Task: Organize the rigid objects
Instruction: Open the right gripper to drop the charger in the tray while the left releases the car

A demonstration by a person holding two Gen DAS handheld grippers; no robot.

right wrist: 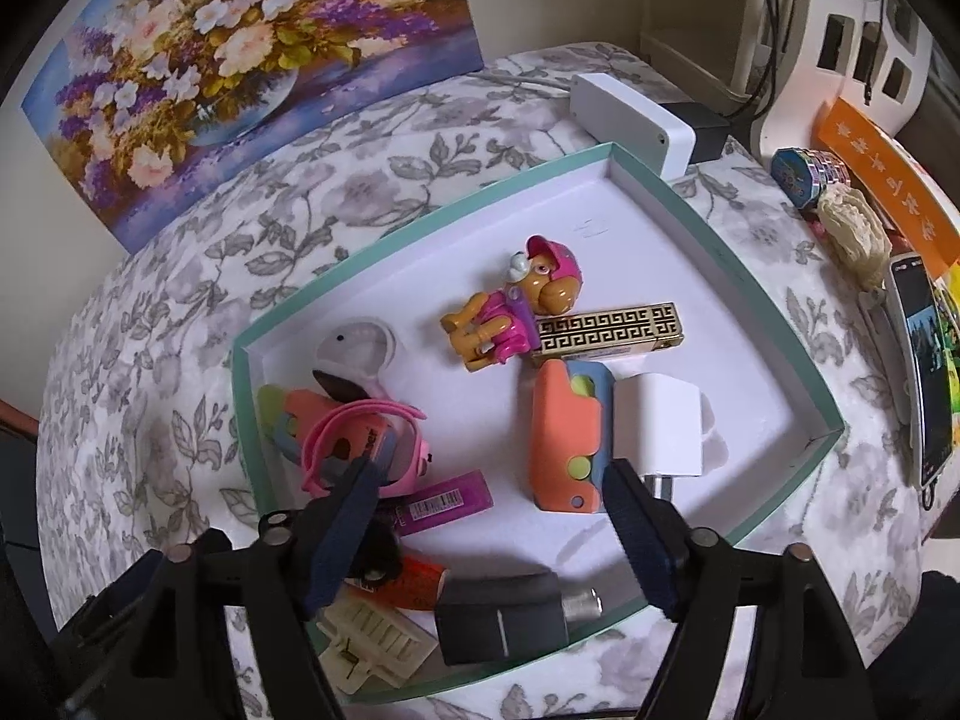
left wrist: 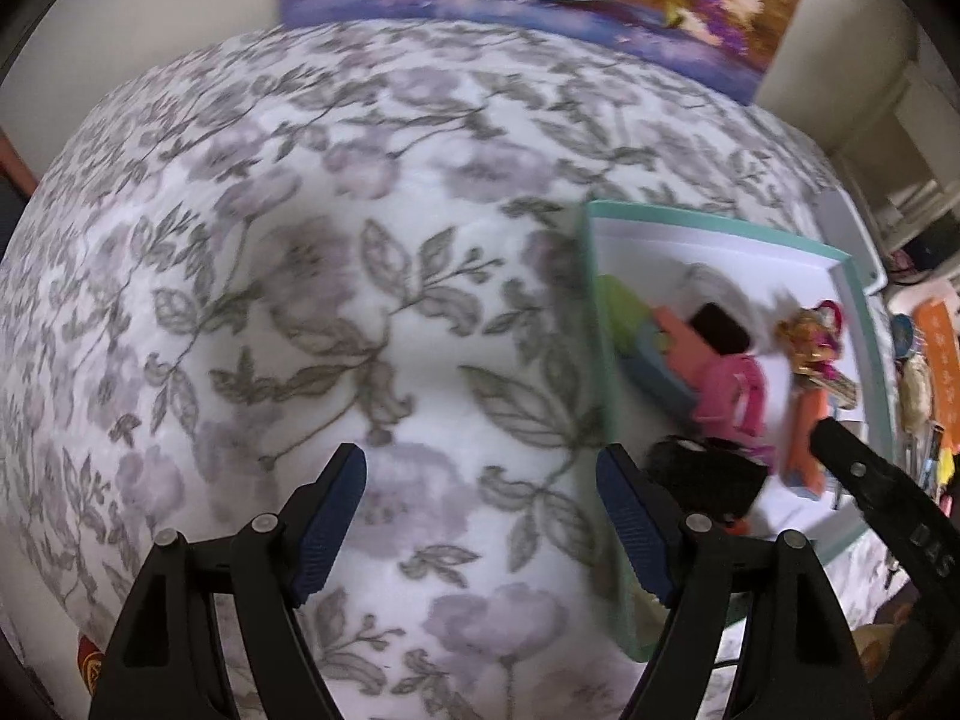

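A white tray with a teal rim (right wrist: 420, 222) holds several small objects: a toy dog in a pink helmet (right wrist: 516, 306), a gold patterned box (right wrist: 606, 330), an orange and blue case (right wrist: 564, 432), a white charger plug (right wrist: 660, 426), a purple lighter (right wrist: 444, 501), a pink watch (right wrist: 360, 438) and a black adapter (right wrist: 504, 618). My right gripper (right wrist: 492, 480) hangs open above the tray's near part, with nothing between its fingers. My left gripper (left wrist: 483, 468) is open over the bare floral cloth, just left of the tray's rim (left wrist: 600, 330). That view is blurred.
A flower painting (right wrist: 240, 60) leans at the table's back. A white box (right wrist: 630, 114) lies behind the tray. A phone (right wrist: 924, 372), an orange card (right wrist: 882, 174) and a colourful round tin (right wrist: 798, 171) crowd the right edge. Floral cloth (left wrist: 300, 300) stretches left of the tray.
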